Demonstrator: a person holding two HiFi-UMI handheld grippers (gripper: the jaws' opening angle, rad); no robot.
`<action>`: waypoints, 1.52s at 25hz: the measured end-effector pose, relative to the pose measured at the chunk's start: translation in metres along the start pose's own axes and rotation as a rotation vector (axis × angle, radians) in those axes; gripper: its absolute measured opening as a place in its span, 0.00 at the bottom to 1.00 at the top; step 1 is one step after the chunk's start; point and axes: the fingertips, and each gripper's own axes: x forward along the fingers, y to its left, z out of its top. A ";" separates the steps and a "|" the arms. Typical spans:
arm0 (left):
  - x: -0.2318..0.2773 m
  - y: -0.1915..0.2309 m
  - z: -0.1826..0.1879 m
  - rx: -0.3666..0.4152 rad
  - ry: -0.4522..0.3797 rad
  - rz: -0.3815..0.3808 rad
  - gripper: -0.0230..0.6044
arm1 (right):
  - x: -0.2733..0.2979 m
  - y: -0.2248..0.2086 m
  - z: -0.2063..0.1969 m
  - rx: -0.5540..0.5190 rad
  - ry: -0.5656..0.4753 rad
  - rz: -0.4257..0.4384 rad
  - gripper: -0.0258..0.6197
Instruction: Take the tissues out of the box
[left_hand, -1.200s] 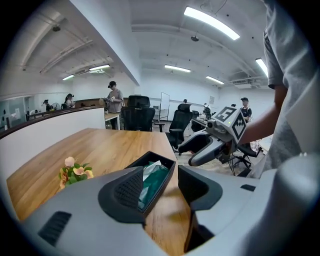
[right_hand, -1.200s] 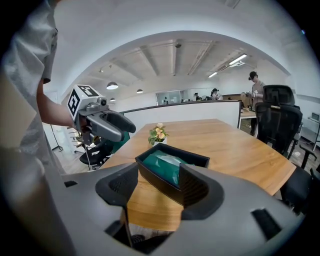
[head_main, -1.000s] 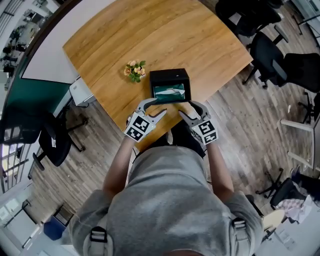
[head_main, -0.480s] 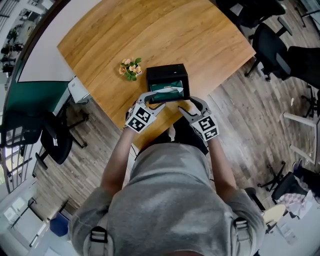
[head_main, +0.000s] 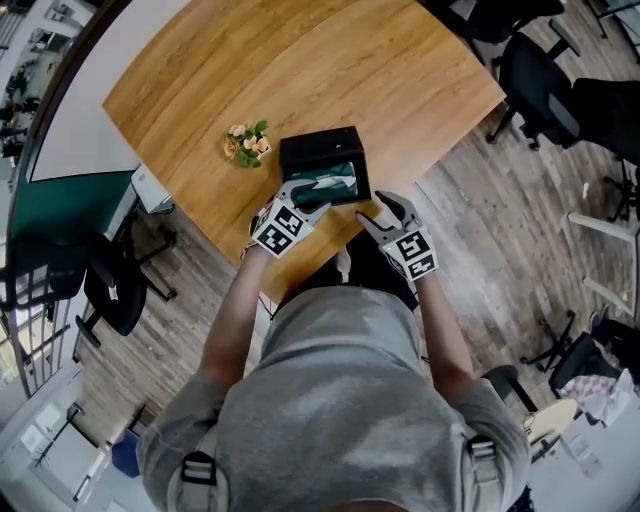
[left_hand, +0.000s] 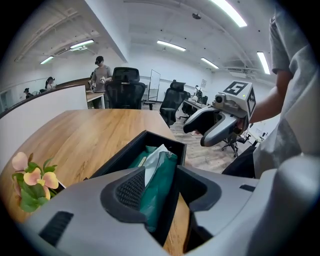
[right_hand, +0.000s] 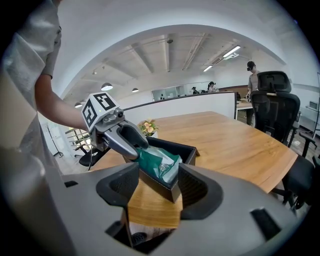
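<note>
While my left gripper (head_main: 308, 196) straddles the green plastic tissue pack (head_main: 335, 182), nothing is clamped yet.
Head view: the pack lies in the open black box (head_main: 320, 148) at frame centre on the wooden table (head_main: 300, 70). Left gripper view: jaws apart around the pack and the near box wall together, so closing could pinch the wall and drag the box. Right gripper view: my right gripper (right_hand: 157, 186) is released and empty, short of the box, leaving it unbraced.

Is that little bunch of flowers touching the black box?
Apart. The head view shows a strip of bare wooden table between the flowers and the black box.
</note>
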 end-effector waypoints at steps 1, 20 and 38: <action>0.003 0.001 0.000 0.004 0.011 0.000 0.37 | -0.001 -0.001 -0.001 0.003 0.000 -0.002 0.43; 0.024 0.002 -0.021 0.155 0.303 -0.004 0.12 | -0.007 -0.015 -0.008 0.014 0.011 -0.024 0.42; 0.021 -0.001 -0.014 0.204 0.261 0.043 0.07 | -0.022 -0.014 -0.012 0.012 -0.002 -0.057 0.41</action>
